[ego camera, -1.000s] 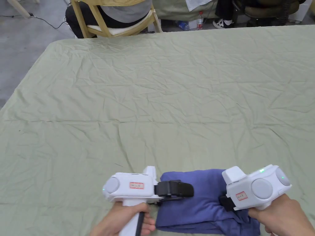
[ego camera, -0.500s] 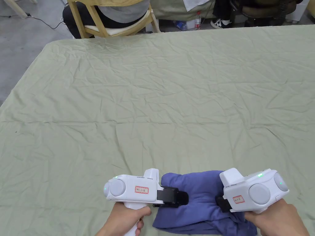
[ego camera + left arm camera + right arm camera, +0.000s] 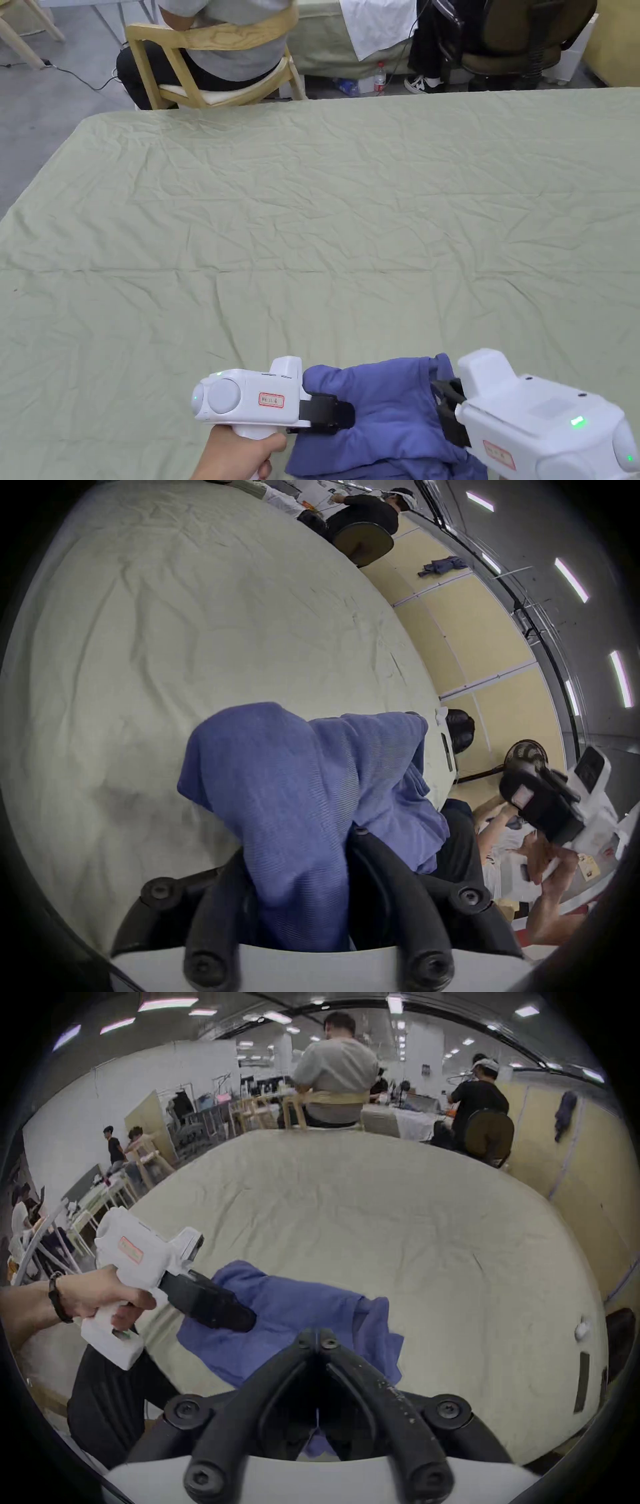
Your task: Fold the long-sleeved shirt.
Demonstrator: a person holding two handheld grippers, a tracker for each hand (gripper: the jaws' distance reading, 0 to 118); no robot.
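Lying bunched at the near edge of the green-covered table (image 3: 312, 206), the blue shirt (image 3: 381, 406) is clamped in the left gripper (image 3: 334, 415); the right gripper (image 3: 318, 1335) is closed, empty, just beside the cloth.

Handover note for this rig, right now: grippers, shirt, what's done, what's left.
Left gripper: shut on the blue shirt, fabric bunched between its jaws.
Right gripper: shut at the shirt's right side; whether it pinches cloth is unclear.
Shirt: bundled at the near edge of the green-covered table, partly lifted on the left.
Done: nothing tidy yet.
Left: probably spread it out, then fold sleeves and body.
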